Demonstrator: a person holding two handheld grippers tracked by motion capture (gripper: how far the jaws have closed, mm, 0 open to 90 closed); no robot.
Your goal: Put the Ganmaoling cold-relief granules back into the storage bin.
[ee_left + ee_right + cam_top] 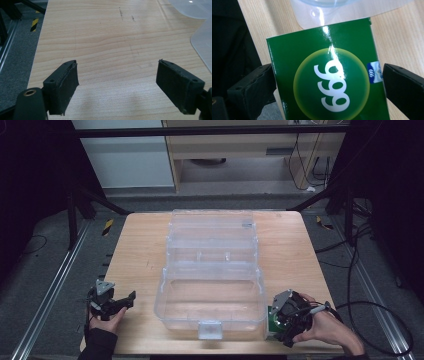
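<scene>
Nearest, R gripper (284, 324): held in the right hand (327, 330) at table's near right corner; jaws set either side of a green box (329, 75), left jaw touching its edge, right jaw just beside it; can't tell if it's truly clamped
Green box: glossy card, white "999" in a yellow-green disc; sits just beside the bin's near right corner
L gripper (117, 82): jaws wide apart w/ bare wood between; held in the left hand (106, 322), near left of table
Clear plastic bin (211, 292): centre of table; rounded corners, latch tab at front; nothing seen inside; lid (212, 232) hinged back flat behind it
Table (140, 260): pale wood grain, a few scuffs
Room beyond: grey carpet, black frame bars, cables at right
</scene>
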